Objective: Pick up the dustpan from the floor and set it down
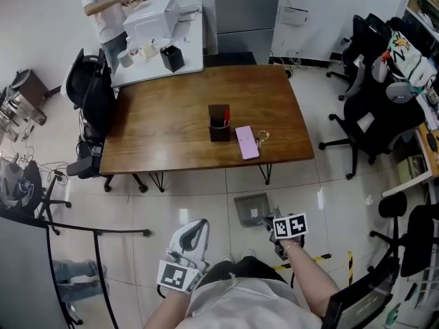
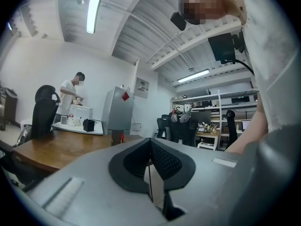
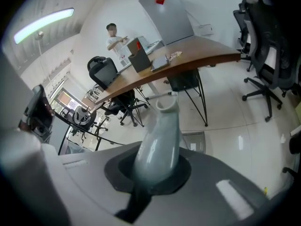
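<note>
- Left gripper, low by my waist, has its fingers pressed together with nothing between them.
- Right gripper has its fingers clamped on the pale handle of the dustpan.
- Grey pan is down at the tiled floor, just in front of the wooden table; I cannot tell whether it touches the tiles.

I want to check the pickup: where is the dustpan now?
In the head view the dustpan is down by the floor just before the table's near edge, right of centre. Its handle is clamped in the right claw.
</note>
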The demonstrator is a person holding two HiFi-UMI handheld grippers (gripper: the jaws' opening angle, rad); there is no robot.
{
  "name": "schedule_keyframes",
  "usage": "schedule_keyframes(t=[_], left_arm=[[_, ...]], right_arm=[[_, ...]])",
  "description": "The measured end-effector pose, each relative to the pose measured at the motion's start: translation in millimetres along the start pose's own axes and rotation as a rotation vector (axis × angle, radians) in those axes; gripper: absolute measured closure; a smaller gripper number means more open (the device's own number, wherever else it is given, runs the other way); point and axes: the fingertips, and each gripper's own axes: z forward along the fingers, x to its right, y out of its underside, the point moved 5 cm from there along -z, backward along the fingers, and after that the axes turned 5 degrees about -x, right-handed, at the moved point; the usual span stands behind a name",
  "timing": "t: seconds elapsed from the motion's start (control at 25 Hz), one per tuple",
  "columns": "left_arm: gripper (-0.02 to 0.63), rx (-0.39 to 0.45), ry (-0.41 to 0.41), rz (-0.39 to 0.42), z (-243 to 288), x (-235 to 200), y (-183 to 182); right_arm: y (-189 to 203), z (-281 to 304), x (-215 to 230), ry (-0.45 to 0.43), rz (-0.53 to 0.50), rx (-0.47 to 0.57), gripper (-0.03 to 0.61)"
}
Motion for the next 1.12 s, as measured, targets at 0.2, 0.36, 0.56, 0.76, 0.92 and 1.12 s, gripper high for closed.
schedule_keyframes(t=[0.2,0.36,0.56,0.76,0.92,1.12], left_arm=[[0.601,-0.04,-0.03,0.005,15,-13,47],[0.601,-0.055,-0.049,-0.003,24,-15,68],[0.601,-0.063,-0.059,-0.014,26,-16,65],[0.601,-0.075,-0.042,-0.02,25,-13,41],[0.601,-0.077,-0.009,-0.027,20,-8,11],[0.601,-0.041,0.032,-0.022,11,-8,-17]], right_arm=[[-13,70,38,0.024,-0.014,-0.028,0.572],[-27,94,53,0.018,0.004,0.014,0.563],[-22,99,52,0.148,-0.08,-0.075,0.364],[-12,76,55,0.32,-0.139,-0.029,-0.008],[-12,28,47,0.353,-0.125,0.014,-0.008],[-38,-50,-6,0.265,-0.151,0.258,0.141]])
